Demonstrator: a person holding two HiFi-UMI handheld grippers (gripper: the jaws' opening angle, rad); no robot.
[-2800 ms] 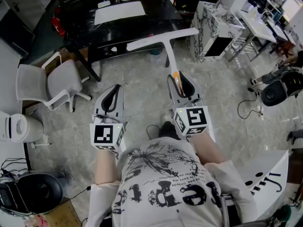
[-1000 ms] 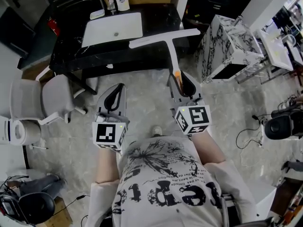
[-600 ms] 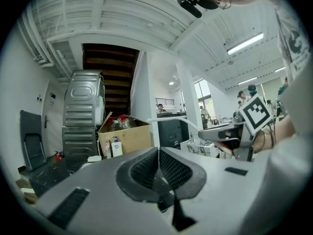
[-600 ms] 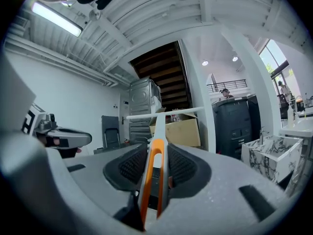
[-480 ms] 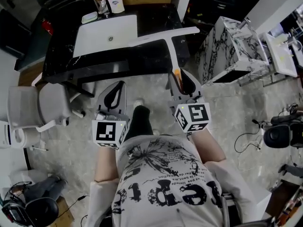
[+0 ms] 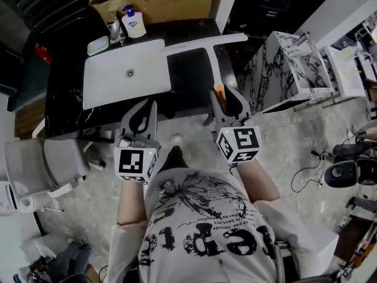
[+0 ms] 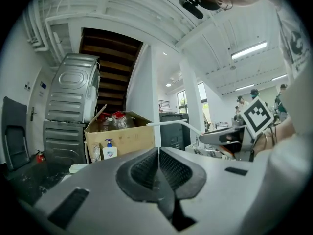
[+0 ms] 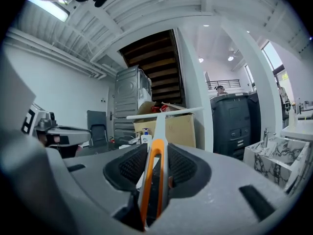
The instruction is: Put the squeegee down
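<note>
The squeegee [image 6: 215, 63] is white and T-shaped, with an orange insert in its handle. My right gripper [image 6: 224, 98] is shut on that handle and holds it level. The blade [image 6: 206, 42] reaches out over the black table [image 6: 189, 75]. In the right gripper view the handle [image 8: 157, 131] runs out between the pads, and the blade crosses in front of a cardboard box. My left gripper [image 6: 145, 112] is shut on nothing and sits at the table's near edge. Its pads [image 7: 146, 168] meet in the left gripper view.
A white sink basin [image 6: 126, 72] lies in the black table. A soap bottle [image 6: 134, 22] and a cardboard box [image 6: 159, 2] stand behind it. A marble-patterned cabinet [image 6: 283, 69] stands to the right, grey chairs [image 6: 41, 164] to the left.
The person has walked toward the black table. Table and sink are nearer, and the squeegee blade now hangs over the tabletop. Both grippers kept their states.
</note>
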